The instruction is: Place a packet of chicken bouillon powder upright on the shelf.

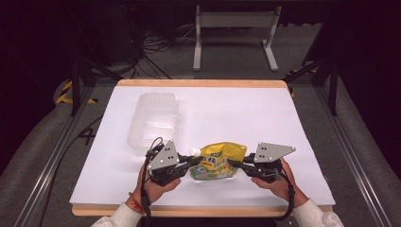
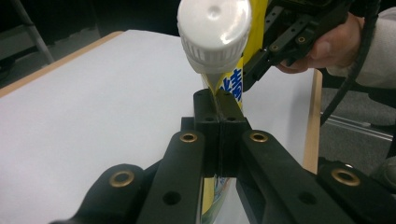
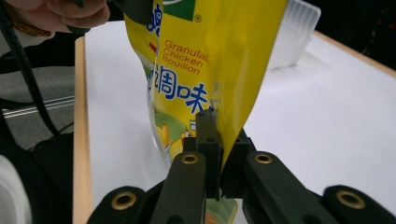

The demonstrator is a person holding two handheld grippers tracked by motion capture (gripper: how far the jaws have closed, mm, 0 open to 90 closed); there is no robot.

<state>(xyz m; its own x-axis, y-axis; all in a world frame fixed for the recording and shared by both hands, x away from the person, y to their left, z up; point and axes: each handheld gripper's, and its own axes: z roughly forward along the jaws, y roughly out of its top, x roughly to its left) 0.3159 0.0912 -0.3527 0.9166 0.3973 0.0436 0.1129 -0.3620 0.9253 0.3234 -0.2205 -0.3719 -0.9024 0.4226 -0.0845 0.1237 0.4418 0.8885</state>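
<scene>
In the left gripper view, the yellow bouillon pouch [image 2: 233,86] is mostly hidden behind its own white screw cap [image 2: 214,32], and the cap's top is cut off by the upper edge. In the right gripper view, the pouch's top and bottom run past the picture's edges, and its English label breaks off at a fold. The clear plastic container [image 3: 292,32] behind it is partly covered and blurred. In the high view, the pouch's print is too small to read.
</scene>
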